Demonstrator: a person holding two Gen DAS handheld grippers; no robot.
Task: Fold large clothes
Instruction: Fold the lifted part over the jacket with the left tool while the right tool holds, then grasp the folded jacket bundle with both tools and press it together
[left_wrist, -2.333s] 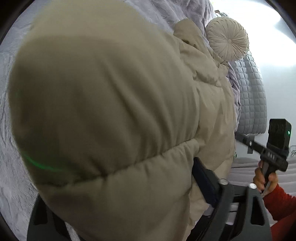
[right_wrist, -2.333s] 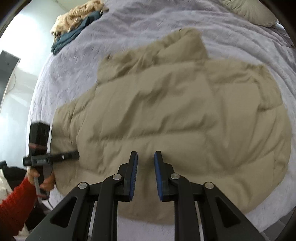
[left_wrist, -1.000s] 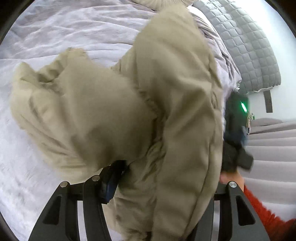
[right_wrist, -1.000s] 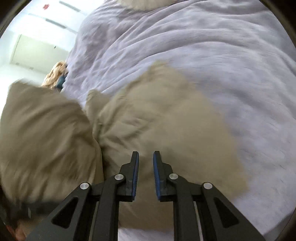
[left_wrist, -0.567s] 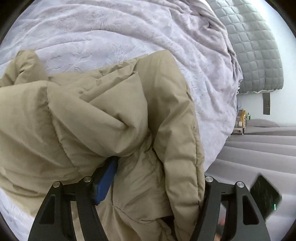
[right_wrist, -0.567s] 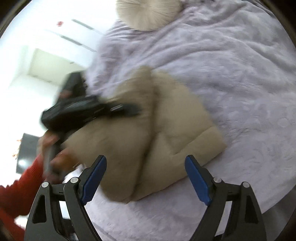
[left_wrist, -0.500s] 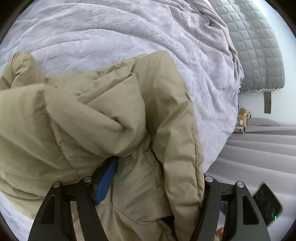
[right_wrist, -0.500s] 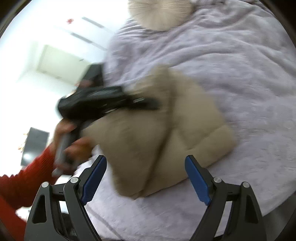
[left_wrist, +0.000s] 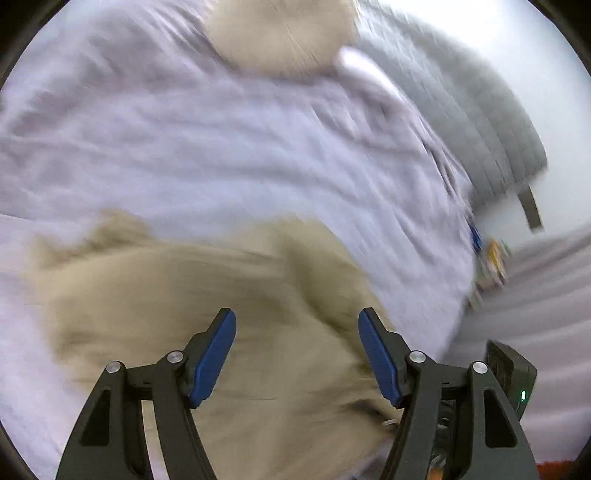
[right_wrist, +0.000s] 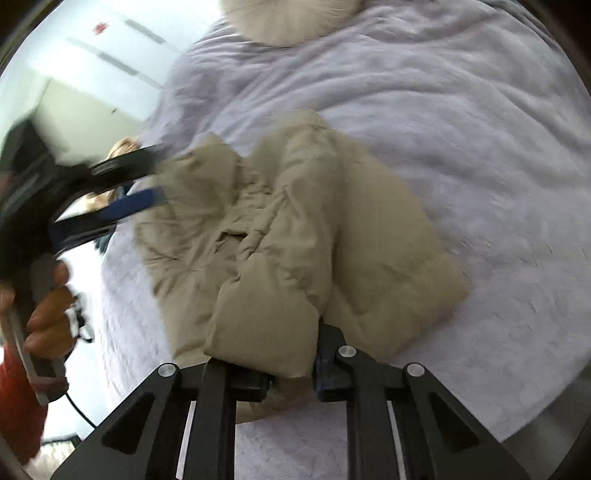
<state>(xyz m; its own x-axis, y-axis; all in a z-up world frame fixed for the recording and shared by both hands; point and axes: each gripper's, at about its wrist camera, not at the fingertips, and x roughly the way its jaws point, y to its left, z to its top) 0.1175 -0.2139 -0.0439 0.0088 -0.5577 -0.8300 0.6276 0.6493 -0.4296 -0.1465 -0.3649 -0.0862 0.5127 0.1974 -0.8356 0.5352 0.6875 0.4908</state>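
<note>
Beige quilted fabric identifies the task item: a puffy padded jacket (right_wrist: 295, 236), lying folded into a thick bundle on a pale lilac plush bed cover (right_wrist: 461, 110). In the right wrist view the bundle sits in the middle of the cover, with its near corner reaching down between the fingers of the right gripper (right_wrist: 291, 373). The jaws of that gripper are closing, and the near corner of the jacket fills the narrow gap between them; the blue pads are mostly hidden by the fabric. The left gripper (left_wrist: 297, 354) stands with its blue-padded fingers (left_wrist: 212, 356) spread apart above the jacket (left_wrist: 184, 302), and nothing lies between them; the left wrist view is blurred. In the right wrist view the same left gripper (right_wrist: 147, 177) appears at the left edge of the jacket, held by a hand (right_wrist: 48, 317) in a red sleeve (right_wrist: 16, 410). A round cream pleated cushion (right_wrist: 291, 18) rests at the far end of the bed cover. A grey quilted headboard (left_wrist: 469, 122) stands beyond the bed in the left wrist view.
</note>
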